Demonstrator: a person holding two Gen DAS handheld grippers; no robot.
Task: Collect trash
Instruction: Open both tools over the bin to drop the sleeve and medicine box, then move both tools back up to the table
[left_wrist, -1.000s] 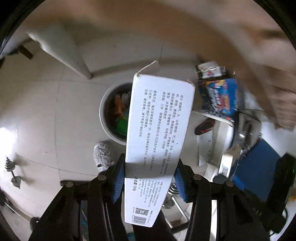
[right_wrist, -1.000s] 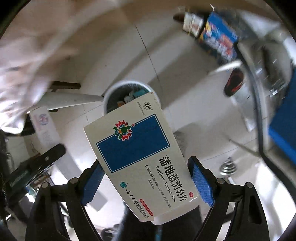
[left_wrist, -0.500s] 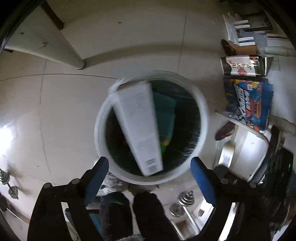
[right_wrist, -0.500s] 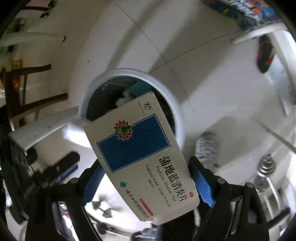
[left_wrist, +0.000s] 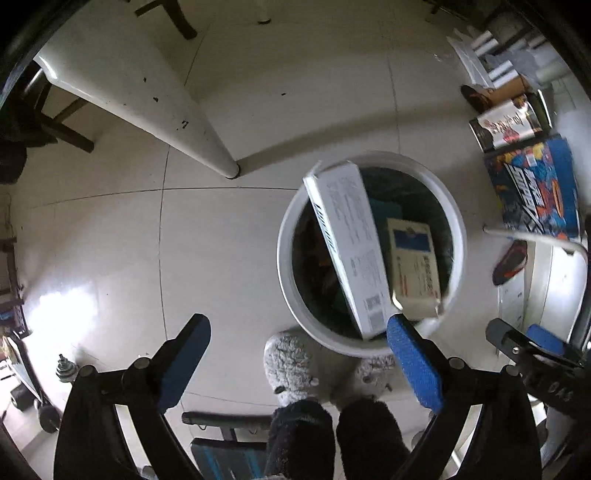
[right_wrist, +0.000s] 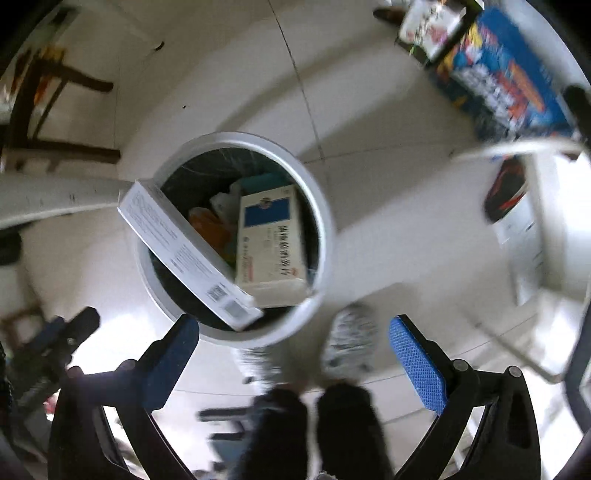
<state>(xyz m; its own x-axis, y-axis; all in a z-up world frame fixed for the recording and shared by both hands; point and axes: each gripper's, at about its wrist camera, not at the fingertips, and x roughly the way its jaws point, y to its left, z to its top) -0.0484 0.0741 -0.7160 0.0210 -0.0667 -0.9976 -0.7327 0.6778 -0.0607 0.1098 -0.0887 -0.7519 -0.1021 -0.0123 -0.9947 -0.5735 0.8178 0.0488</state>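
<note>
From your left wrist view, your left gripper is spread wide and empty; two boxes sit in the one white bin: a long white box and a blue-panel box

From your right wrist view, your right gripper gapes empty over the same bin, white box left, blue-panel box right

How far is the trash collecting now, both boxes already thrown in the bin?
Both are in: the long white box leans across the bin rim, the blue-labelled box lies beside it. The left gripper and right gripper are open, holding nothing. No other trash identifiable.
</note>
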